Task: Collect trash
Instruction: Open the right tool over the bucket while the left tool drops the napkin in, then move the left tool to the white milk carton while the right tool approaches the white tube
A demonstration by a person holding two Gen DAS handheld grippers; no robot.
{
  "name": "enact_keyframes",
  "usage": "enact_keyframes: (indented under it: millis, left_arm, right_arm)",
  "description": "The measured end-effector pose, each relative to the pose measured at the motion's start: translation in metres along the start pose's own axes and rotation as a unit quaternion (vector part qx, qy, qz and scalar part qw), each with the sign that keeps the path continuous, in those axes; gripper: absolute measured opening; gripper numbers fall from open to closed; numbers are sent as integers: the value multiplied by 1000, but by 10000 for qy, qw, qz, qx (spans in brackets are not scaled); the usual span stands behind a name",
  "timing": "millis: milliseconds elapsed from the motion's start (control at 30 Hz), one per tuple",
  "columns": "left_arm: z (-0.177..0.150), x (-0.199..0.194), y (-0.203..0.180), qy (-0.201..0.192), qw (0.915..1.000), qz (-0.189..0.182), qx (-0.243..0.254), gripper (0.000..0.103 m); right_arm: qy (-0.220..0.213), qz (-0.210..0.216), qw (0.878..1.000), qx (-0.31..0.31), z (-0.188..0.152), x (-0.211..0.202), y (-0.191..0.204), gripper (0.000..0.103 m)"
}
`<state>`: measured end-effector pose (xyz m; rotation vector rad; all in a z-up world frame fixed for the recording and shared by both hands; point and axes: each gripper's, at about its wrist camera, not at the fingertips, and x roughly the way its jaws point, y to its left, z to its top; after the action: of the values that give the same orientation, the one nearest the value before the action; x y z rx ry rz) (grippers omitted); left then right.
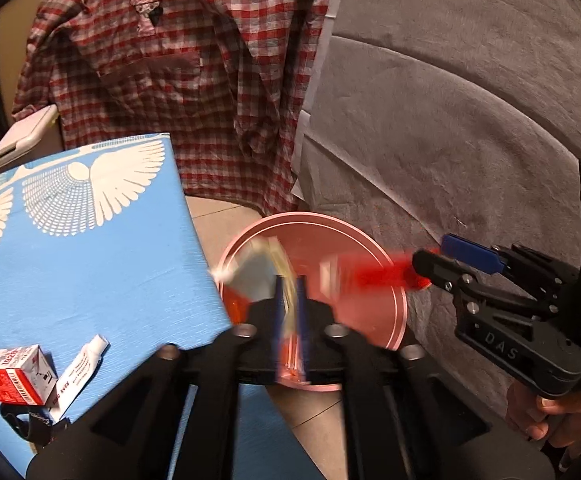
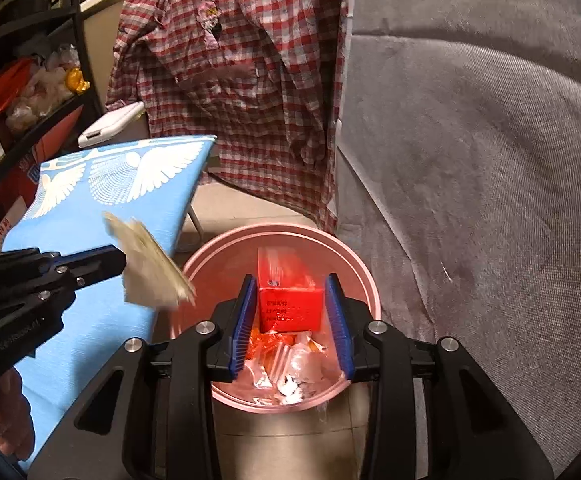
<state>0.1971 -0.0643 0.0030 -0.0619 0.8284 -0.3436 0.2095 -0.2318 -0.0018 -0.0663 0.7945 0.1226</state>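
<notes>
Only right wrist view shows right tool [image 2: 290, 316] apart, red box [image 2: 290, 307] loose between, above bin [image 2: 366, 276].

The right claw [image 1: 436, 265] bears the raised letters "DAS" on its black body; other print is unreadable.

A low table with a blue cloth [image 1: 90, 264] printed with white wings bears a small red and white carton [image 1: 10, 376] near its close corner, and just beside that a white tube [image 1: 78, 372] lying flat (whether the two touch cannot be told). On the tiled floor [image 2: 274, 436] beside the table stands a pink bin [image 2: 364, 276], close to a grey sofa [image 2: 490, 200]. A red checked shirt [image 2: 234, 92] hangs behind, its hem reaching down toward the floor.
</notes>
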Motion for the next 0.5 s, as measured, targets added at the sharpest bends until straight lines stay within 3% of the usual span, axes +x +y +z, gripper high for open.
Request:
enact_keyframes:
  millis: [67,233,500]
  left_arm:
    - [1,-3,4,-69,9999,-11,-101,34]
    - [4,-17,16,-217,9995,47,-245,34]
    - [3,-65,53,-614,9966,294,-470,33]
  right_arm:
    - [-28,-33,10000,34,0,-2,-3,44]
    - [-168,-29,9998,69,1,-12,-3,44]
    - [-601,364,9975,-116,10,-39,30,44]
